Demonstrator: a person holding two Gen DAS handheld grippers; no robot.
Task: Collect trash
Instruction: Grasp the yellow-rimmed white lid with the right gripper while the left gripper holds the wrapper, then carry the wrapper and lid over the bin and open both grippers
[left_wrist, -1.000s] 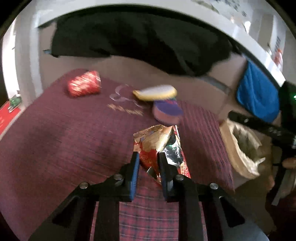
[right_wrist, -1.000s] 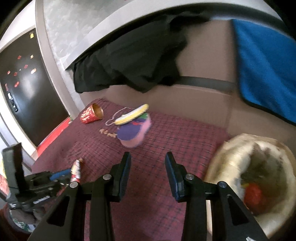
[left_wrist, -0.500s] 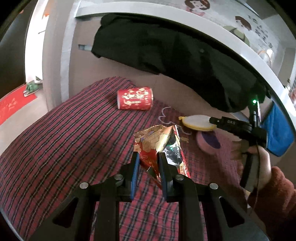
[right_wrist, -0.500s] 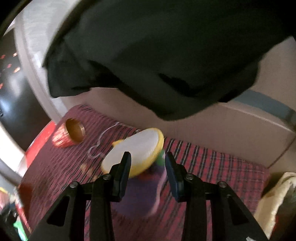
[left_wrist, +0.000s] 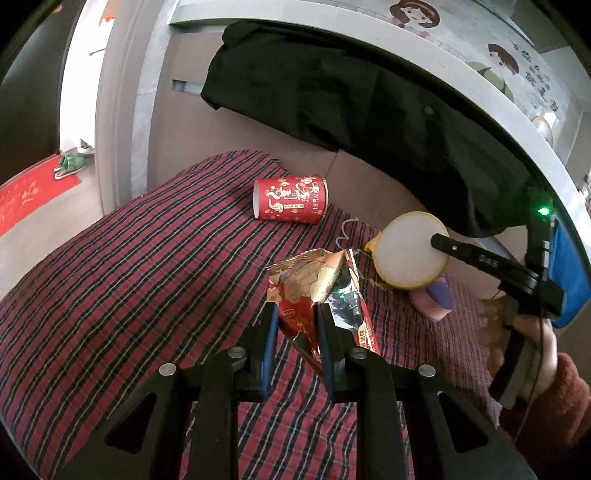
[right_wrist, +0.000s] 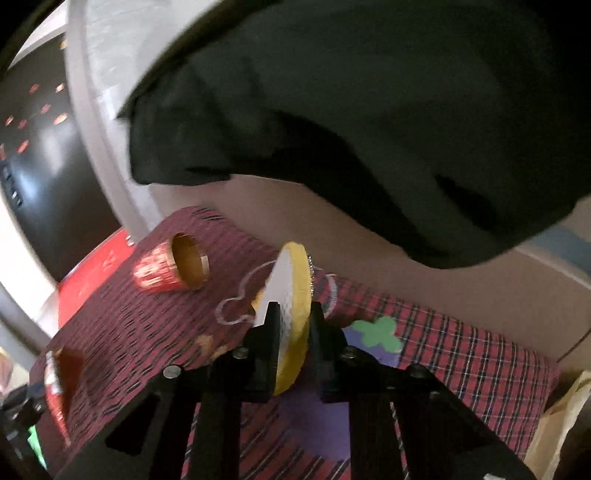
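My left gripper (left_wrist: 295, 314) is shut on a crumpled red and gold foil snack wrapper (left_wrist: 314, 284), held above the red plaid cloth (left_wrist: 129, 295). My right gripper (right_wrist: 291, 314) is shut on a round yellow-rimmed white lid (right_wrist: 291, 295), held on edge and tilted up; it also shows in the left wrist view (left_wrist: 410, 254). A red paper cup (left_wrist: 291, 199) lies on its side at the back of the cloth; its open gold mouth shows in the right wrist view (right_wrist: 173, 269).
A purple and pink container (left_wrist: 436, 299) sits under the lifted lid. A thin white cord loop (right_wrist: 240, 306) lies on the cloth. A black garment (left_wrist: 369, 103) hangs over the rail behind. A paper bag (right_wrist: 554, 424) stands at the right edge.
My right gripper moved in and closed on the yellow-rimmed lid, tipping it up on edge. My left gripper still holds the wrapper and swung left, toward the red cup.
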